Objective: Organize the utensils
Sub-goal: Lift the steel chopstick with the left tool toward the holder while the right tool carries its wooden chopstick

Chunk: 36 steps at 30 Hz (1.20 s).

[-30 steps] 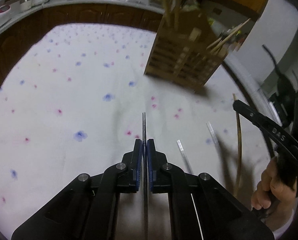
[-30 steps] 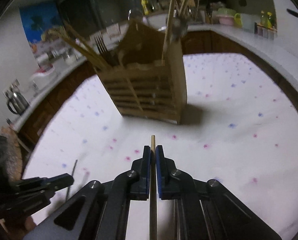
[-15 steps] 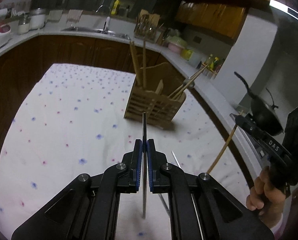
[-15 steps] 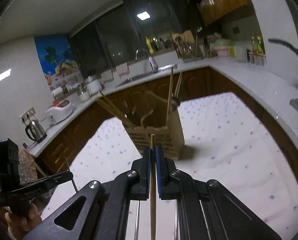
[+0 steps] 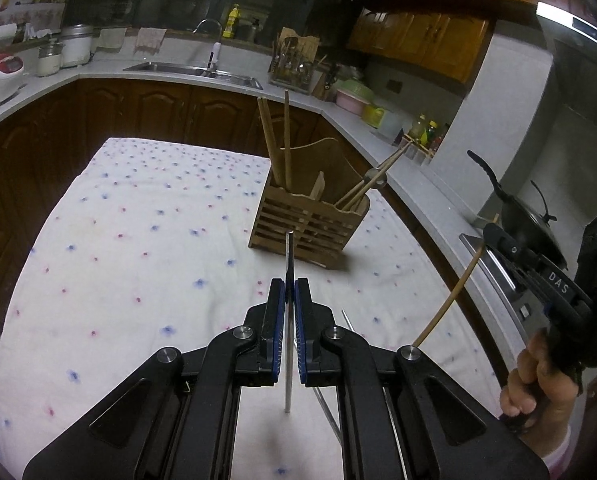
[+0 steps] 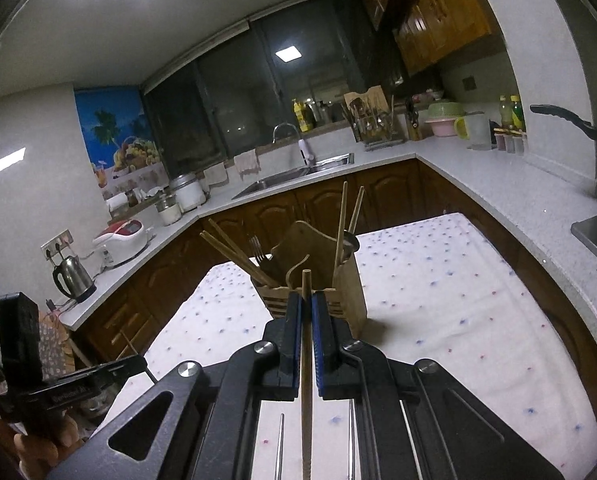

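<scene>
STEP: carrying, I hold both picks above the table | LEFT: left gripper (image 5: 289, 296) clamped on metal chopstick (image 5: 288, 320) | RIGHT: right gripper (image 6: 306, 312) clamped on wooden chopstick (image 6: 306, 380) | TARGET: wooden holder (image 5: 310, 228) stands ahead on tablecloth (image 5: 138, 240) | NEXT: tip each stick upright, lower into a slot.

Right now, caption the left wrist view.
Left tool grips a metal chopstick before the wooden utensil holder.

sink (image 6: 298, 176): far ahead of the fingers | kettle (image 6: 72, 278): far off to the left | rice cooker (image 6: 120, 236): left, just past the kettle | black pan (image 5: 526, 220): to the right | yellow bottle (image 5: 229, 22): behind the sink | fruit poster (image 6: 116, 144): on the left wall
</scene>
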Tool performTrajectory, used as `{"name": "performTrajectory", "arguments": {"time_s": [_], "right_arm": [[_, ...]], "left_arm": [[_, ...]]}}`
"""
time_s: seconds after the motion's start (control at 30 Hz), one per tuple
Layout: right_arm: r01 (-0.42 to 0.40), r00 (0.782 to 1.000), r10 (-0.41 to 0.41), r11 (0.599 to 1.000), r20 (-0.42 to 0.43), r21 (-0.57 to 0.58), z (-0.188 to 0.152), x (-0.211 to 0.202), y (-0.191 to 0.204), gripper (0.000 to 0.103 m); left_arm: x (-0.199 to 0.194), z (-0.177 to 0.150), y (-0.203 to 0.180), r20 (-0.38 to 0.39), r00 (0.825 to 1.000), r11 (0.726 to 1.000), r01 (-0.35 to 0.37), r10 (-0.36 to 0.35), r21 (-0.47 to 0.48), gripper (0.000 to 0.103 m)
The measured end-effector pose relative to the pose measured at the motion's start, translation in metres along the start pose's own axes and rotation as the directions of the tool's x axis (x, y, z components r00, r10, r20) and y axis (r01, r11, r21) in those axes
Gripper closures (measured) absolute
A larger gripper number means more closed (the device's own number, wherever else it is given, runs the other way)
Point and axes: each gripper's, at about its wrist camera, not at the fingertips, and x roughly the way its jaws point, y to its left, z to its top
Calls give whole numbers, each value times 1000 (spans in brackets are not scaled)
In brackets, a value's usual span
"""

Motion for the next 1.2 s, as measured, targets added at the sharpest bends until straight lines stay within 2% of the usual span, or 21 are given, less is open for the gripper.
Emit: {"name": "performTrajectory", "arguments": {"time_s": [0.33, 0.6, 0.97, 1.2], "right_arm": [[6, 999, -7, 1000, 34, 10, 8, 2, -4, 98], [18, 996, -19, 1000, 82, 11, 31, 12, -6, 98], [35, 972, -36, 999, 230, 11, 87, 31, -5, 98], [58, 951, -59, 998, 305, 12, 119, 54, -1, 98]], "left_arm": [[-1, 17, -1, 36, 999, 1000, -5, 5, 8, 99], [-4, 56, -10, 123, 992, 999, -16, 12, 28, 99], [0, 134, -29, 282, 959, 999, -21, 7, 47, 99], [29, 167, -42, 330, 943, 997, -54, 31, 59, 99]]}}
